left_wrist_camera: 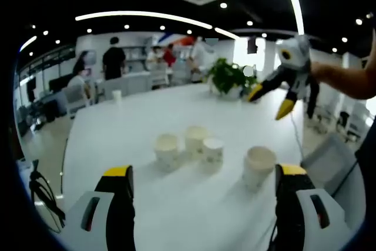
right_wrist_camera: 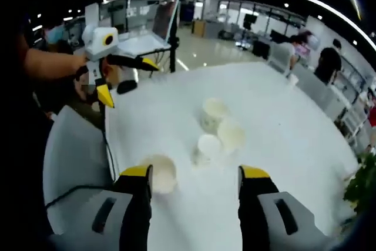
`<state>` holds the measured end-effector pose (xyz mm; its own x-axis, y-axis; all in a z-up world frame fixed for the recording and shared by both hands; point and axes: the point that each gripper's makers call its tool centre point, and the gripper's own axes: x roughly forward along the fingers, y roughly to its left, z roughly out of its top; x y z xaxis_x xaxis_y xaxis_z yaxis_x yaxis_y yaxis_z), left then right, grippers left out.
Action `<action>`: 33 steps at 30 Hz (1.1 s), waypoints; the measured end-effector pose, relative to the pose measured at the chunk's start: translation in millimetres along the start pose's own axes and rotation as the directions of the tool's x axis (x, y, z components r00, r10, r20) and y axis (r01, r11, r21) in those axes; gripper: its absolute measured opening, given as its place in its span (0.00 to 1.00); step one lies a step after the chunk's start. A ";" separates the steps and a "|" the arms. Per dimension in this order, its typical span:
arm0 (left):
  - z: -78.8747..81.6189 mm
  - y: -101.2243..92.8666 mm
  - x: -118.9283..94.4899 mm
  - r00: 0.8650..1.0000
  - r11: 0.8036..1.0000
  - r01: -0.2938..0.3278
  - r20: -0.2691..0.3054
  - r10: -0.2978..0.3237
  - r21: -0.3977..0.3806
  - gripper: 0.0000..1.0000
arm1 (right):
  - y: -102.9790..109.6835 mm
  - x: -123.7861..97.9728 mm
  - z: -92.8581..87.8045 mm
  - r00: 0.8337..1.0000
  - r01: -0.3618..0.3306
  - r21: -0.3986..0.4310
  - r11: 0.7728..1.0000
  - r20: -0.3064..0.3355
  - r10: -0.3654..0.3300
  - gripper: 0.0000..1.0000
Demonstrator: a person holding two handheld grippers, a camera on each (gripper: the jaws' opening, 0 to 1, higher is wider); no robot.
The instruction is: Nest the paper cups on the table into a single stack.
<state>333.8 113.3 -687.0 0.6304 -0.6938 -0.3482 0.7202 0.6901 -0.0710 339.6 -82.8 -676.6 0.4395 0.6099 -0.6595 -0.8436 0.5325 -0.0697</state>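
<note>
Four paper cups [left_wrist_camera: 202, 151] stand upright at centre frame on a white table [left_wrist_camera: 147, 116], three clustered, apparently touching, one apart. The left gripper [left_wrist_camera: 202, 189] hangs at lower frame, claws apart and empty; the right gripper [left_wrist_camera: 270, 101], upper right, is likewise spread.

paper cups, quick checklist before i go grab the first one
1. All cups upright, mouths up: ok, the three clustered cups and the lone cup stand open-side up.
2. Cups still separate, none nested: ok.
3. Left gripper open and empty: ok.
4. Right gripper open and empty: ok.
5. Table bare around the cups: ok, the plant stands at the far edge.
6. Cups empty inside: cannot tell.
</note>
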 end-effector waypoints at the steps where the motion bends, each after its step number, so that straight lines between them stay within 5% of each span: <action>1: -0.9 0.2 0.3 1.000 1.000 0.000 0.000 0.000 -0.001 0.98 | -1.7 -1.4 -2.2 1.000 0.006 0.003 1.000 0.007 -0.006 0.62; 8: -9.2 0.3 0.5 1.000 0.999 -0.001 -0.007 0.001 -0.036 0.98 | -14.9 -21.0 -9.7 0.986 0.083 0.043 0.996 0.138 -0.088 0.67; 17: -12.5 2.5 0.7 0.999 0.999 -0.035 -0.012 0.034 -0.010 0.98 | -18.9 -31.1 -53.3 0.969 0.106 0.174 0.979 0.201 -0.141 0.81; 25: -26.7 3.2 3.2 0.999 0.999 -0.037 -0.038 0.037 -0.020 0.98 | -22.3 -34.1 -63.5 0.940 0.130 0.228 0.965 0.282 -0.193 1.00; 33: -29.7 5.1 2.6 0.999 0.999 -0.043 -0.023 0.043 -0.014 0.98 | -31.5 -42.4 -66.2 0.914 0.160 0.228 0.960 0.334 -0.231 1.00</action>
<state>330.5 121.1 -716.0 0.6538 -0.6590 -0.3720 0.6885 0.7219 -0.0688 327.0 -164.3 -696.0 0.6999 0.6301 -0.3363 -0.6695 0.7428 -0.0018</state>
